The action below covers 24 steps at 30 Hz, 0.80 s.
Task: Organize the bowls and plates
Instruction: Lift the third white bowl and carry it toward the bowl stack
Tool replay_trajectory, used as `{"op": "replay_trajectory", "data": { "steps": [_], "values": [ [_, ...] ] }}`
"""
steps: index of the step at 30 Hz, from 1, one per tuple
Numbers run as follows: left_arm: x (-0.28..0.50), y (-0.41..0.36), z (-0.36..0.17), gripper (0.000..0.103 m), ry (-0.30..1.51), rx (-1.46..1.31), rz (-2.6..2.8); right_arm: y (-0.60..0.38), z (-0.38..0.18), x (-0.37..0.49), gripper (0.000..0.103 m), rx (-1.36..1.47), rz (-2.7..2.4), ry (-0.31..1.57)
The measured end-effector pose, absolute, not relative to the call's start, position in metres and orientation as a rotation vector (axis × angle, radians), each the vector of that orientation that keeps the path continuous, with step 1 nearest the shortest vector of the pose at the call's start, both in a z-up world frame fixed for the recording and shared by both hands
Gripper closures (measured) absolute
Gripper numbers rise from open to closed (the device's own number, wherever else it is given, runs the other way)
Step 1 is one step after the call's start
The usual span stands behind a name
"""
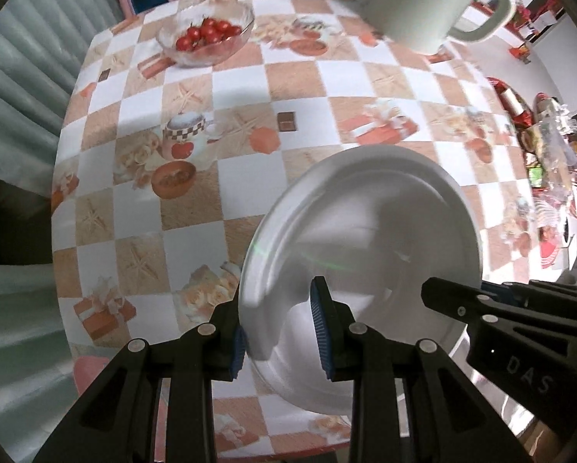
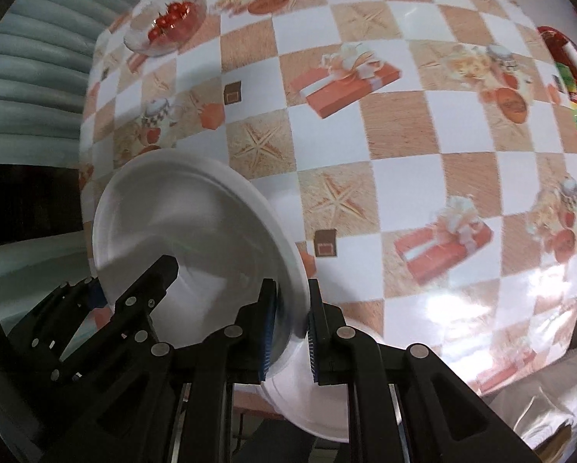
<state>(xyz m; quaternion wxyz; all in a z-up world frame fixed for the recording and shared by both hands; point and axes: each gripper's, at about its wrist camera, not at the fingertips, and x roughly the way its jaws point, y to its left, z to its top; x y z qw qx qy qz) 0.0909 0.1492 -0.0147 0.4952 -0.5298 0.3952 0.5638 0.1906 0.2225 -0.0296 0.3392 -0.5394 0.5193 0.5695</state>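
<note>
Plate: white plate held tilted above the near edge of the surface, gripped on opposite rims by both grippers at once.
Surface: checked orange-and-white cloth covers the surface; largest thing in view, mostly bare in the middle.
Second plate: in the right wrist view another white plate lies just under the lifted one at the near edge; whether the two touch cannot be told.
Left gripper: left gripper pinches the plate's near rim, one blue pad on each face.
Right gripper: right gripper clamps the opposite rim between its own pads; the gap is narrow and filled by the rim.
Step in hand: by the look of it, a two-handed carry of one plate, either coming off the one beneath or going onto it.
Next move: judged to call for levelling the plate and keeping both grips matched, since an uneven pull could twist a smooth rim out of the pads.
Mug: pale mug stands at the far edge, well apart; its inside is not visible.
Bowl: clear glass bowl sits at the far left corner, untouched.
Contents: cherry tomatoes heaped in the bowl; the lifted plate carries nothing.
</note>
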Motion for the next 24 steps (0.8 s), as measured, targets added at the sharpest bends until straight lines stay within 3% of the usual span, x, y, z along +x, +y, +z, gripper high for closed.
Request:
{"op": "replay_trajectory", "data": {
  "steps": [14, 24],
  "values": [
    [0.154, 0.120, 0.029, 0.071, 1.029, -1.054, 1.205, 0.169, 0.028, 0.274, 0.086, -1.235, 1.388, 1.381],
    [0.198, 0.095, 0.028, 0.071, 1.103, -0.956, 1.072, 0.128, 0.030, 0.321, 0.086, -1.125, 1.267, 1.450]
  ]
}}
